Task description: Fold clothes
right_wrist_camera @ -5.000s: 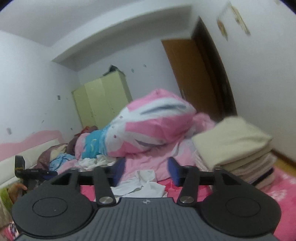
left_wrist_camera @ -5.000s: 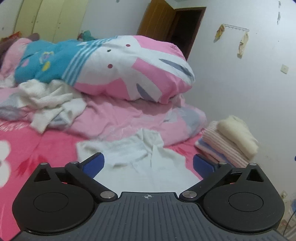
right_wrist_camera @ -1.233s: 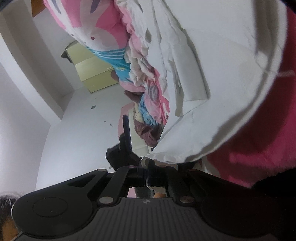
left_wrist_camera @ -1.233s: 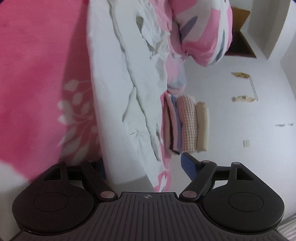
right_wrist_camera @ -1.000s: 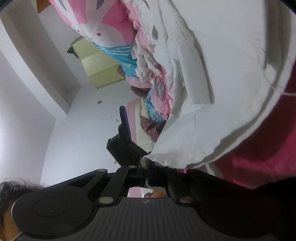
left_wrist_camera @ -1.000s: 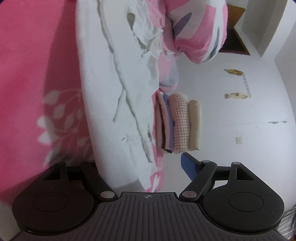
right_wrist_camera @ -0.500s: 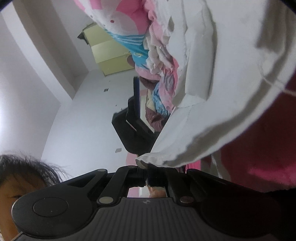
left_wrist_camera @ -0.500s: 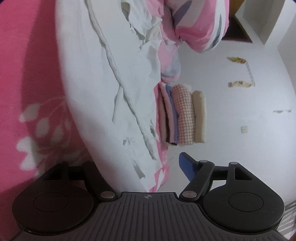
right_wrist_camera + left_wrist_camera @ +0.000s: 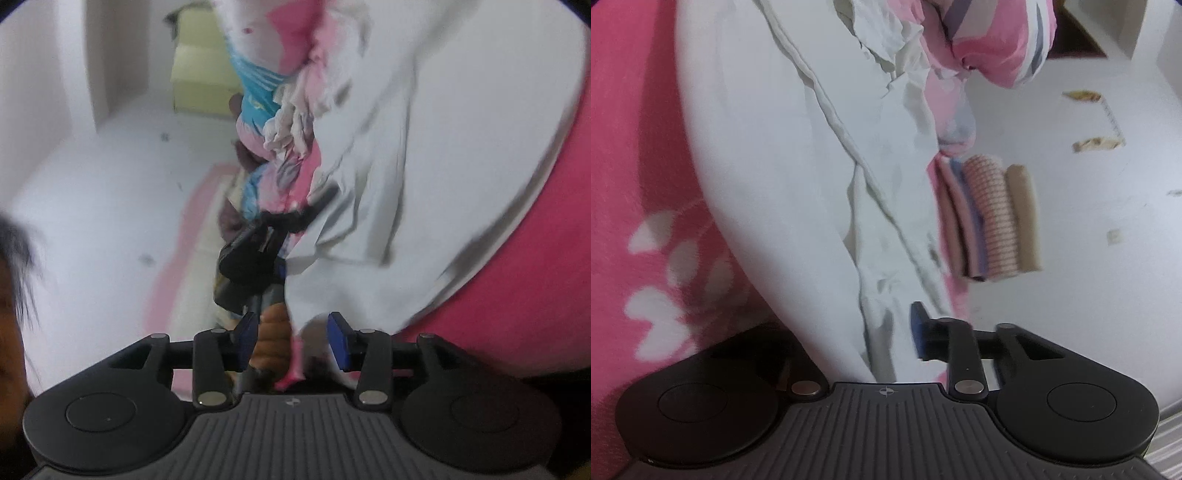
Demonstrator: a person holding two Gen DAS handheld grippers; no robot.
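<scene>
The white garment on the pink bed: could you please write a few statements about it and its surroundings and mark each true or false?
1. The white garment lies spread on a pink blanket. True.
2. The stack of folded clothes sits on top of the white garment. False: it lies beside it, at the bed's edge.
3. White cloth lies between the fingers of the left tool. True; its jaws are closing on it.
4. The right tool is clamped shut on the garment. False: its pads stand apart, opening.
5. The topmost layer of the folded stack is blue. False: it is beige.
</scene>
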